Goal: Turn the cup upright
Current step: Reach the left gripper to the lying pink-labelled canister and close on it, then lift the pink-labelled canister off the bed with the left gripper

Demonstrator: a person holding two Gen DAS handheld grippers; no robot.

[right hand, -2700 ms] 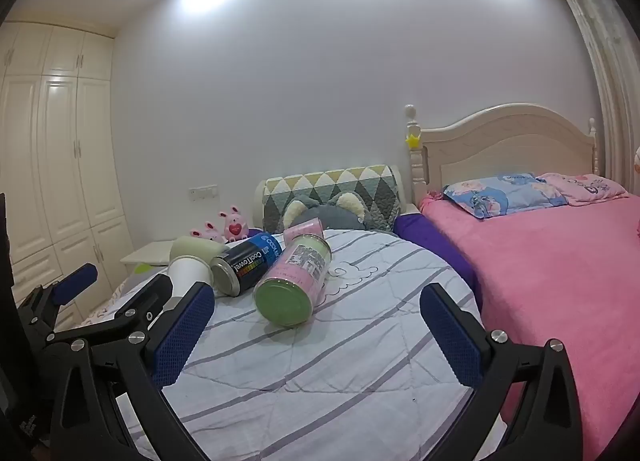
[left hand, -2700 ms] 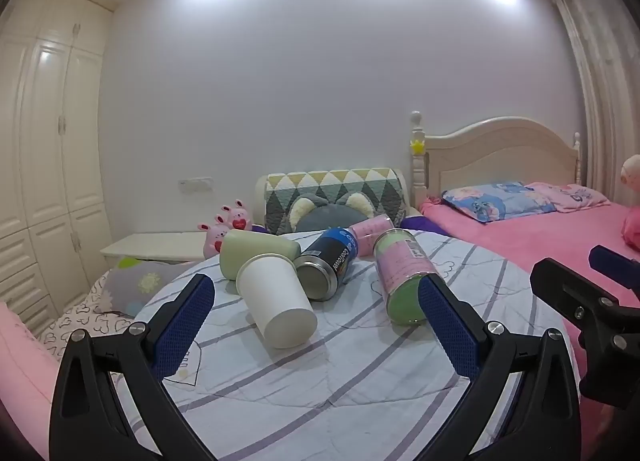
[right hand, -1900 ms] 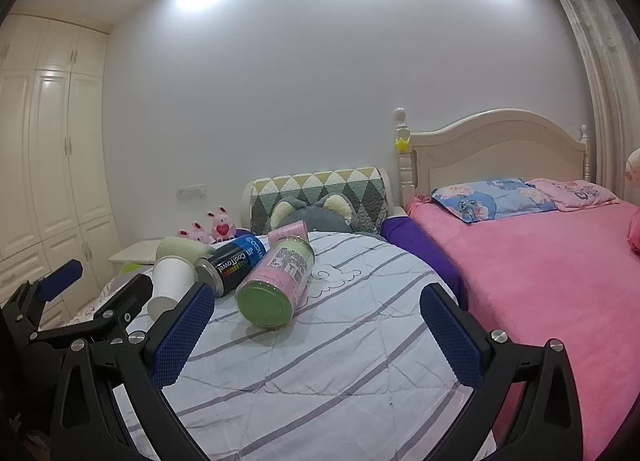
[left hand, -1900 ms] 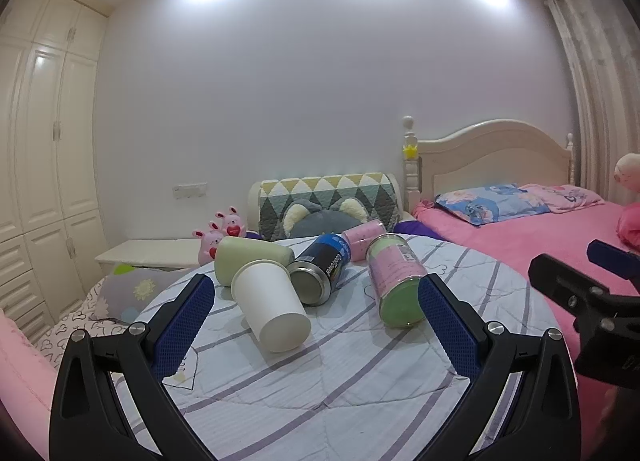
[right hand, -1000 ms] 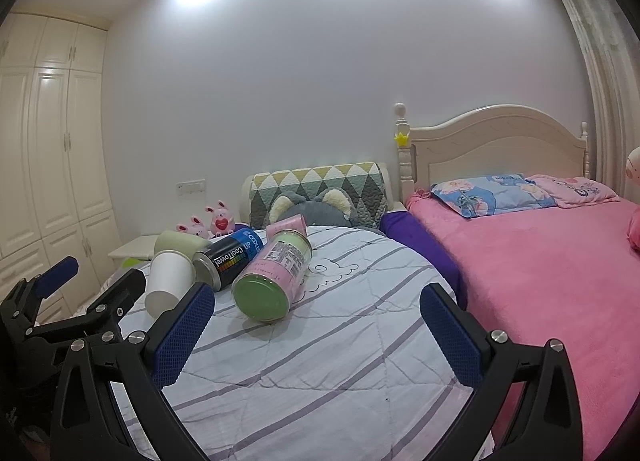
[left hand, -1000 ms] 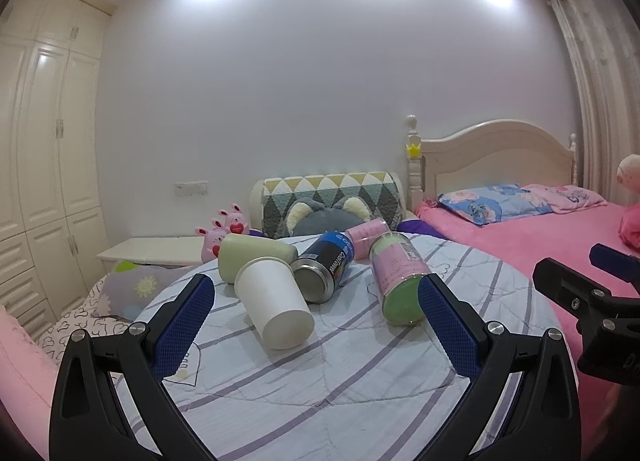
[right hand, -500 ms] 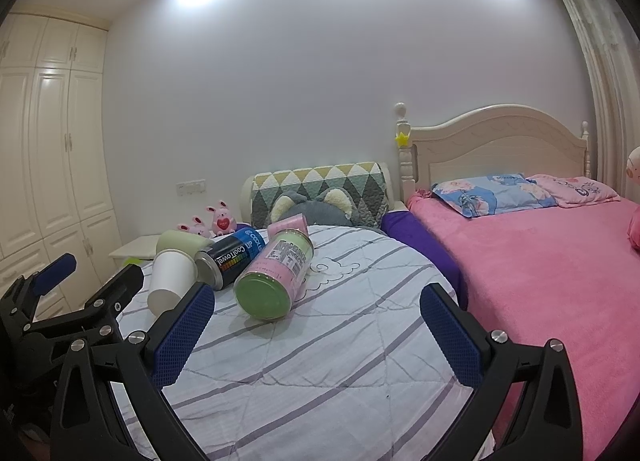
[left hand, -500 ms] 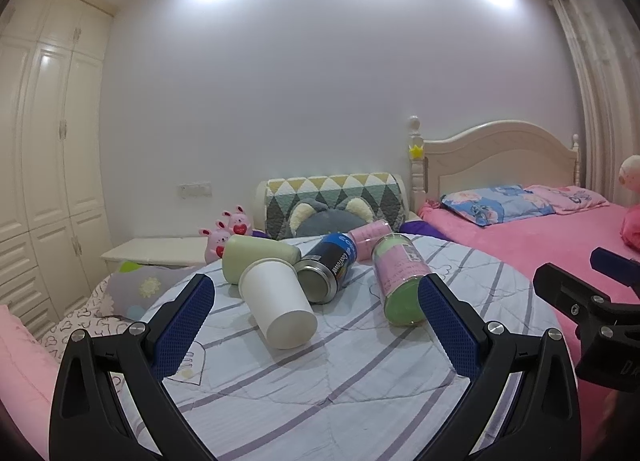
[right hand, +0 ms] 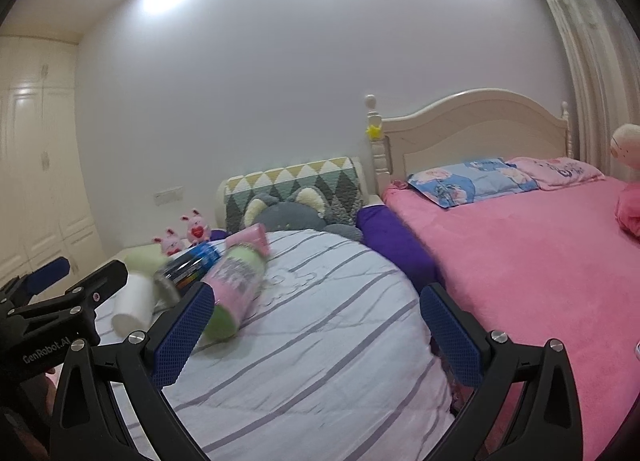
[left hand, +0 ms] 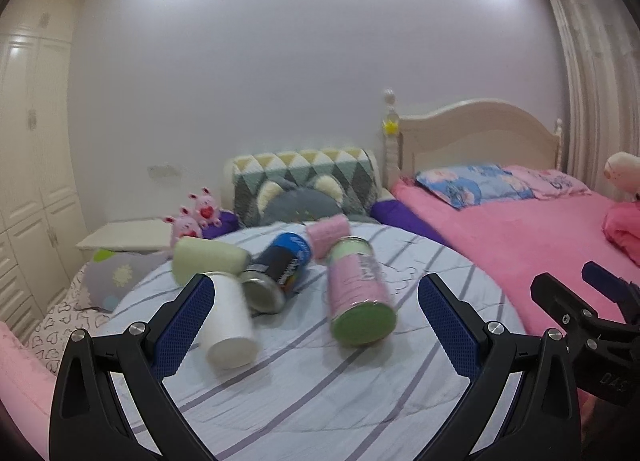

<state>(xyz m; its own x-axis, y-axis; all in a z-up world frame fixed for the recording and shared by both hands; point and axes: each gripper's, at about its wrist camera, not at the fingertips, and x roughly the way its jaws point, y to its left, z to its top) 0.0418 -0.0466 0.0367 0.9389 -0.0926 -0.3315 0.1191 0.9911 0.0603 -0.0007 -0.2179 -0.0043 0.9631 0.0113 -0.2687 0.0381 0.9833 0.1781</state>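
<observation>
Since half a second ago, your left gripper (left hand: 312,307) has slid nearer the white paper cup (left hand: 229,324), which now shows bigger at the lower left of the left view. The cup lies on its side on the round striped table (left hand: 320,373), so the flip is not begun. Your left gripper is wide open and holds nothing; one blue pad (left hand: 182,325) overlaps the cup. Your right gripper (right hand: 314,335) is wide open too, holding nothing.

A round striped-quilted table (left hand: 320,389) carries toppled things — white cup (left hand: 228,325), two cans (left hand: 280,273), green and pink cups.
</observation>
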